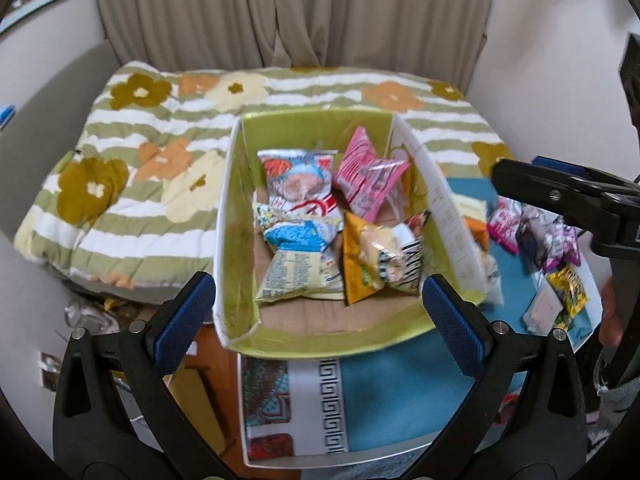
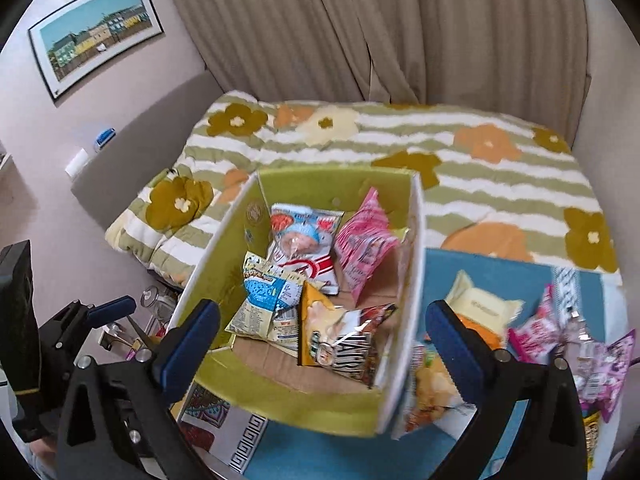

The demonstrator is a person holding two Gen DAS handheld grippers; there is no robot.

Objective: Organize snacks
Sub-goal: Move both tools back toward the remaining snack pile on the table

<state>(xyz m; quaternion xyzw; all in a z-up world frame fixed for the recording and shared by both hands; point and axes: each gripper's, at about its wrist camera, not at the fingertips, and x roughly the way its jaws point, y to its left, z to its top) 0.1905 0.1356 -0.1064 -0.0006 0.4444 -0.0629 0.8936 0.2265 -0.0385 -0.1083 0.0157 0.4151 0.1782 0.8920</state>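
Note:
A green-lined cardboard box [image 1: 236, 216] stands on a blue cloth and holds several snack packets: a white-and-red one [image 1: 300, 184], a pink one [image 1: 364, 172], a blue-and-white one [image 1: 296, 256] and an orange one [image 1: 380, 256]. It also shows in the right wrist view [image 2: 280, 400]. Loose packets [image 1: 548, 240] lie to the right of the box, also in the right wrist view [image 2: 560, 340]. My left gripper [image 1: 318, 312] is open and empty over the box's near edge. My right gripper [image 2: 320, 340] is open and empty over the box's right wall; it appears in the left wrist view [image 1: 560, 192].
A flowered, striped quilt [image 1: 140, 168] covers the bed behind the box. Beige curtains [image 2: 380, 28] hang behind it. The blue cloth [image 1: 400, 384] with a patterned border covers the table. Clutter lies on the floor at the left [image 1: 92, 320].

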